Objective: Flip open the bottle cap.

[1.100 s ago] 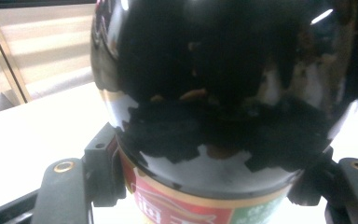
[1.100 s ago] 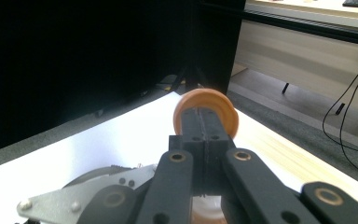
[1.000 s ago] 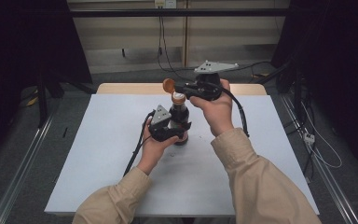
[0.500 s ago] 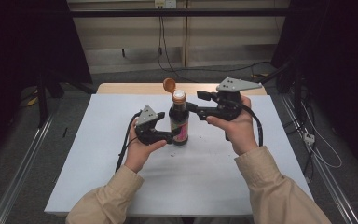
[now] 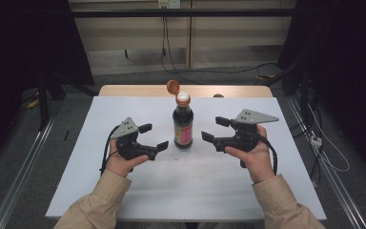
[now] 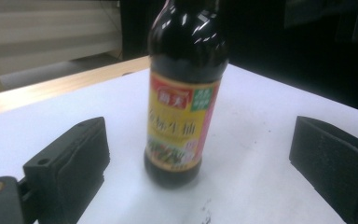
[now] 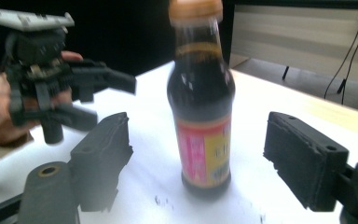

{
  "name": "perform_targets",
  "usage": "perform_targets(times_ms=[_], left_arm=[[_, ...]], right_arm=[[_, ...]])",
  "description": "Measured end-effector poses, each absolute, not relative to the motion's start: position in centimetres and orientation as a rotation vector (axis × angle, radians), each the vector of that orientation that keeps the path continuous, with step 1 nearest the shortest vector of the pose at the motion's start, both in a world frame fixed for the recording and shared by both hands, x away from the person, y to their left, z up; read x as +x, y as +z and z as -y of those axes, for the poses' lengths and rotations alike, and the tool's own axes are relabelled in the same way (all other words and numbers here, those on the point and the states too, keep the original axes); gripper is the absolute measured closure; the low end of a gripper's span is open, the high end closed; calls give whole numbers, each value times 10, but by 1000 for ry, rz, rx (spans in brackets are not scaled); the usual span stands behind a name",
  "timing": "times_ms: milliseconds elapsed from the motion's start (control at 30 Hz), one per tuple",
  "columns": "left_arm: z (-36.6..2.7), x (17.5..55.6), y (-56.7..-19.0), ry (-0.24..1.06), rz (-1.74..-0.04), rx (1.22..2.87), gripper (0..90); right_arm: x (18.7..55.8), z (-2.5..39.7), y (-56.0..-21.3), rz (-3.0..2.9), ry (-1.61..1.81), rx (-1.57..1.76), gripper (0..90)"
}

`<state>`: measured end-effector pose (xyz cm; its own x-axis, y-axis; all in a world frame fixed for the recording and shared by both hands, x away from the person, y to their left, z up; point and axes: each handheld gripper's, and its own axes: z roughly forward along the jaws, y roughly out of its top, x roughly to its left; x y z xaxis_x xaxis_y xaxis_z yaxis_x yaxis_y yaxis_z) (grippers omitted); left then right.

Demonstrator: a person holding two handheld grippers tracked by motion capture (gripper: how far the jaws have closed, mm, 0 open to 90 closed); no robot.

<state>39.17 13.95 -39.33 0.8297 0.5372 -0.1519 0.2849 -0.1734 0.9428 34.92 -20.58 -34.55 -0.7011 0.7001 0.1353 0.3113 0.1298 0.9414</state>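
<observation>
Bottle [image 5: 183,125] upright at frame centre on table [image 5: 100,191], cap flipped open; left gripper [image 5: 150,137] and right gripper [image 5: 213,129] flank it, equally near, jaws wide, empty.

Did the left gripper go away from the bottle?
Yes. The left gripper has let go of the dark glass sauce bottle and pulled left, jaws open.

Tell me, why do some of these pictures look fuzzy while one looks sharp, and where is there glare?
High view: sharp and evenly lit on the white table, dark at the room's sides. Left gripper view: the bottle is slightly soft, its label print smeared, with bright glints on the dark glass shoulder. Right gripper view: the bottle is blurred, and the left gripper beyond it is fuzzy too.
</observation>
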Motion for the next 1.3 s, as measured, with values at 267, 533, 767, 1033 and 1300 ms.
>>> perform_targets(times_ms=[267, 533, 767, 1033, 1300], left_arm=[[-152, 385, -400, 248, -615, 1804, 62], [-172, 374, -407, 254, -632, 1803, 38], [-195, 361, -413, 267, -621, 1833, 38], [-216, 351, -421, 276, -649, 1851, 38], [-226, 346, -427, 309, -669, 1876, 40]], right_arm=[[335, 223, -382, -2091, 1557, 1041, 206], [318, 241, -408, -2090, 1528, 1078, 206], [303, 255, -428, -2075, 1493, 1122, 208], [294, 267, -432, -2046, 1481, 1145, 209], [285, 274, -438, -2045, 1450, 1142, 209]])
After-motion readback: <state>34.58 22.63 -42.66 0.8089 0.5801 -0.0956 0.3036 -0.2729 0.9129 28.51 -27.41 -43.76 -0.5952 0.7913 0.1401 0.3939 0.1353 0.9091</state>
